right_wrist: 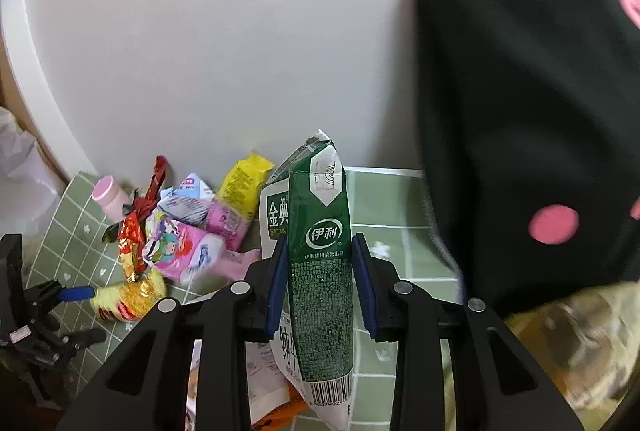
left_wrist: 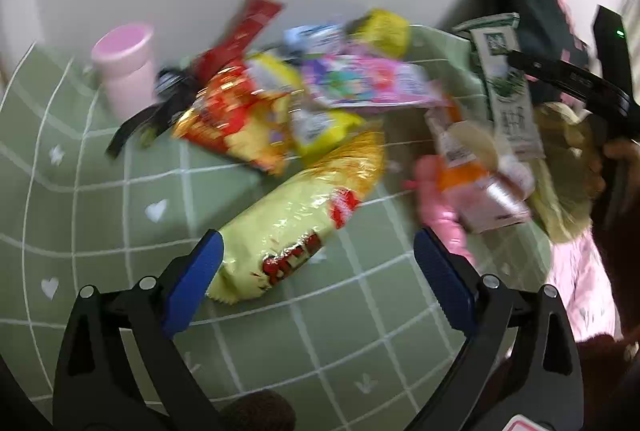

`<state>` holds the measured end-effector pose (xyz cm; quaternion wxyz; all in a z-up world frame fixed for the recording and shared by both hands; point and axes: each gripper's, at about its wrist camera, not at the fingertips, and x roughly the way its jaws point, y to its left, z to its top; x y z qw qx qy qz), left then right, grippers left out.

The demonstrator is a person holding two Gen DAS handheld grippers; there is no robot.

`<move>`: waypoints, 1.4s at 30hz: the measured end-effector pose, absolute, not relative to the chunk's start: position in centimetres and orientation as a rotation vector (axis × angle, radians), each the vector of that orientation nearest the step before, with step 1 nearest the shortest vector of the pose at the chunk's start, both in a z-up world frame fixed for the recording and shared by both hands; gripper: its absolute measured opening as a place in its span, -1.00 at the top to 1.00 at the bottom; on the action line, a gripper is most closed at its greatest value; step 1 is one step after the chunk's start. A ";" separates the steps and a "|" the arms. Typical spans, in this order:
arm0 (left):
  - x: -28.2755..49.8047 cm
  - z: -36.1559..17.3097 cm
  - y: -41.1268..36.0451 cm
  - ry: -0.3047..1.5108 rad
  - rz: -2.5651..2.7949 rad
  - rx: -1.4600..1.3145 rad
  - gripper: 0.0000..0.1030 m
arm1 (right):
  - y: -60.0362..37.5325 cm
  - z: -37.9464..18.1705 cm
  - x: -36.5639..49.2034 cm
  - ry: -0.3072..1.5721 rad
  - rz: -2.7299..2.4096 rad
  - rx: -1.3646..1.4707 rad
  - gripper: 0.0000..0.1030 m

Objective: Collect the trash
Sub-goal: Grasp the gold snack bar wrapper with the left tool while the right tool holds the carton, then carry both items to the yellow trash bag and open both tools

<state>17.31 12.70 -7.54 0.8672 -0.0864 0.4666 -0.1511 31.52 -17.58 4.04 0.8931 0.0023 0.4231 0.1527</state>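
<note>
Your right hand-held gripper (right_wrist: 320,283) clamps one flattened green-and-white milk carton (right_wrist: 320,271) upright between its two blue pads (right_wrist: 276,287); the creased carton top rises above the fingertips and its barcode end hangs below them. In the left wrist view the same carton (left_wrist: 508,87) appears raised at the right, above the table.

Your left hand-held gripper (left_wrist: 318,263) stands wide, its two blue pads (left_wrist: 196,283) well apart and pressing on nothing. One glossy yellow snack bag (left_wrist: 296,223), crinkled plastic with red lettering, lies on the table with its near end between the fingertips, just beside the left pad.

Beyond it, the trash forms one loose pile of wrappers on the green tablecloth (left_wrist: 120,191), which carries a white grid and small white hearts. Countable in the pile: one red-and-gold foil bag (left_wrist: 232,123), one long red foil wrapper (left_wrist: 244,31), one pink printed packet (left_wrist: 368,83), one yellow pouch (left_wrist: 384,31), and one pale blue packet (left_wrist: 312,35). Motion blur hides finer detail.

One smooth pink cylindrical cup (left_wrist: 124,71) stands upright at the left of the pile, near it. One crushed pink-and-orange drink carton (left_wrist: 476,175) lies at the right, below the raised milk carton.

A black garment with pink dots (right_wrist: 532,111) fills the right side of the right wrist view.
</note>
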 end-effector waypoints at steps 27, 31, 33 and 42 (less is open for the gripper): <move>23.7 -5.1 11.3 0.997 -0.275 -0.106 0.74 | -20.4 5.8 25.7 0.780 0.245 0.095 0.42; 23.4 -2.9 11.8 0.923 -0.305 -0.118 0.82 | -20.7 6.0 25.2 0.776 0.227 0.090 0.42; 23.4 -3.3 12.1 0.931 -0.335 -0.094 0.69 | -20.9 6.1 25.0 0.777 0.225 0.090 0.42; 24.6 -8.8 9.7 1.097 -0.291 0.049 0.08 | -19.9 5.3 23.7 0.788 0.243 0.030 0.42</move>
